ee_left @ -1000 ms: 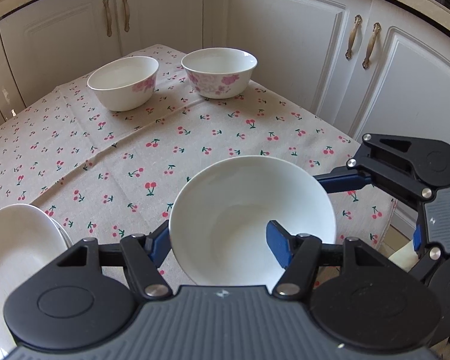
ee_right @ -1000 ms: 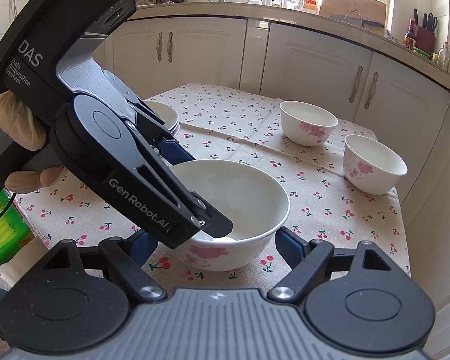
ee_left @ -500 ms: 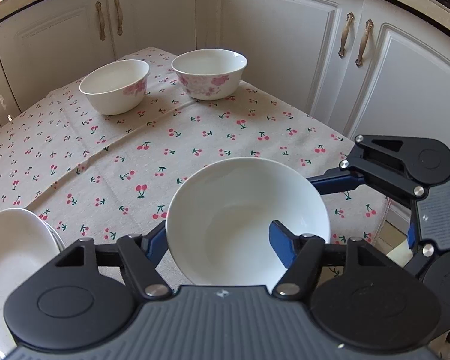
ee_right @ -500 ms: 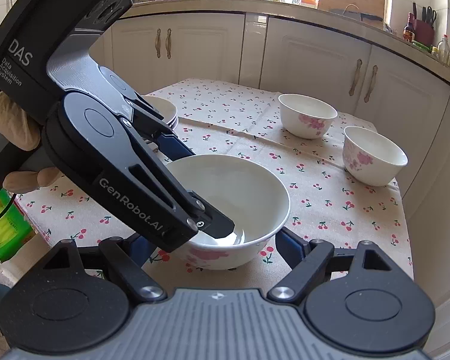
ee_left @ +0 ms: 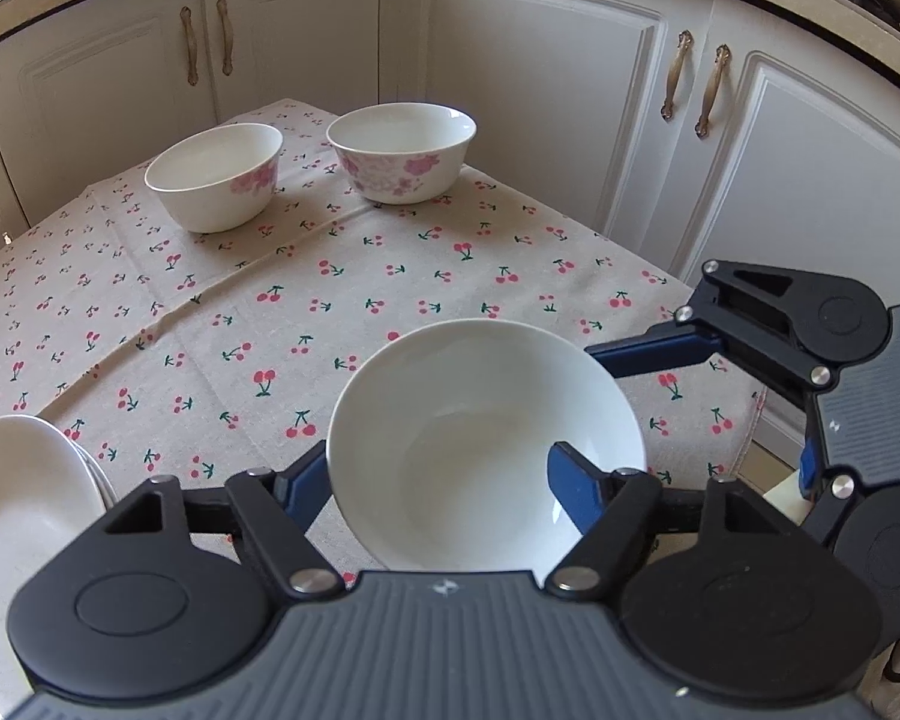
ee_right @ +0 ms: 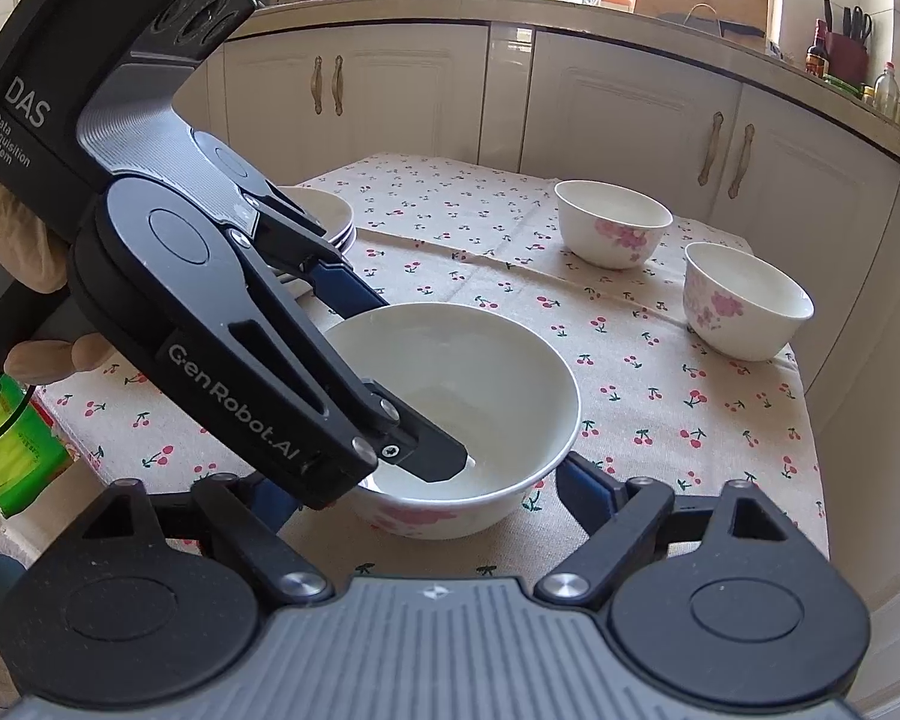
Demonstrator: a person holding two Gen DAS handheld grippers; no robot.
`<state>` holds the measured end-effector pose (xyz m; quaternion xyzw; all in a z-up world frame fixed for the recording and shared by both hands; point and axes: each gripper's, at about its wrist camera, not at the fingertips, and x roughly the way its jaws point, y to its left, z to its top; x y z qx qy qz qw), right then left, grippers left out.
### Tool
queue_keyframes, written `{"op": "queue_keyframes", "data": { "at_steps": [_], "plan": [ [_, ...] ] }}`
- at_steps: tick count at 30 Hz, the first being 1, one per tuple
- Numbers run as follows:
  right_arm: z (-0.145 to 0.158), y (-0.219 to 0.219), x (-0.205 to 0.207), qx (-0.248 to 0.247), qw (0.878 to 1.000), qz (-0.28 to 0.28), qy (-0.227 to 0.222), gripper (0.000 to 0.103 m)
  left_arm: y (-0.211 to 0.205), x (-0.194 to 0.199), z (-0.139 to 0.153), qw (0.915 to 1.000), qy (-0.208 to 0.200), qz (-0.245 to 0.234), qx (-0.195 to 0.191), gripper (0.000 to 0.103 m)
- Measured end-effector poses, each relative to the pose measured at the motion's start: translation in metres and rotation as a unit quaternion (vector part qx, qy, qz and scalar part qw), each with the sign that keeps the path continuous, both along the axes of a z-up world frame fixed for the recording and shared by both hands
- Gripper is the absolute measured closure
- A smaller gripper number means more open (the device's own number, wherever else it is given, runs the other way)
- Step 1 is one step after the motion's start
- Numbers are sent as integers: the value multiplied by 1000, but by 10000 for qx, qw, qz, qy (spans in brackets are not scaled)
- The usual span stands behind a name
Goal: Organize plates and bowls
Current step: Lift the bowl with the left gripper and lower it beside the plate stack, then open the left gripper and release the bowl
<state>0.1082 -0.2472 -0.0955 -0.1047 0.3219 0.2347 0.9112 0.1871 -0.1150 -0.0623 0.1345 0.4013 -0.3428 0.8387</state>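
Both grippers have just been opening: the left gripper (ee_left: 444, 480) straddles the bowl's (ee_left: 480, 444) near rim, the right gripper (ee_right: 426, 486) brackets it unpinched. Withdrawing carelessly, a finger could snag the rim and tip it.

Three bowls, one stack of plates, two hand-held grippers.

Near bowl (ee_left: 486, 450) mid-frame, two more bowls (ee_left: 216, 177) (ee_left: 402, 150) at the top (all pink-flowered); plate stack (ee_left: 18, 492) lower left, count unclear; left hand-held gripper (ee_left: 444, 483), right hand-held gripper (ee_right: 426, 498).
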Motion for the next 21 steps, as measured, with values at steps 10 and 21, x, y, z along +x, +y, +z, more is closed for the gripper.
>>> {"op": "queue_keyframes", "data": {
  "at_steps": [10, 21],
  "plan": [
    [18, -20, -5, 236, 9996, -94, -148, 0, 9, -5, 21, 9988, -354, 97, -317, 8],
    [34, -51, 9, -31, 9983, -379, -432, 0, -1, 10, 42, 9978, -562, 32, -364, 5]
  ]
}}
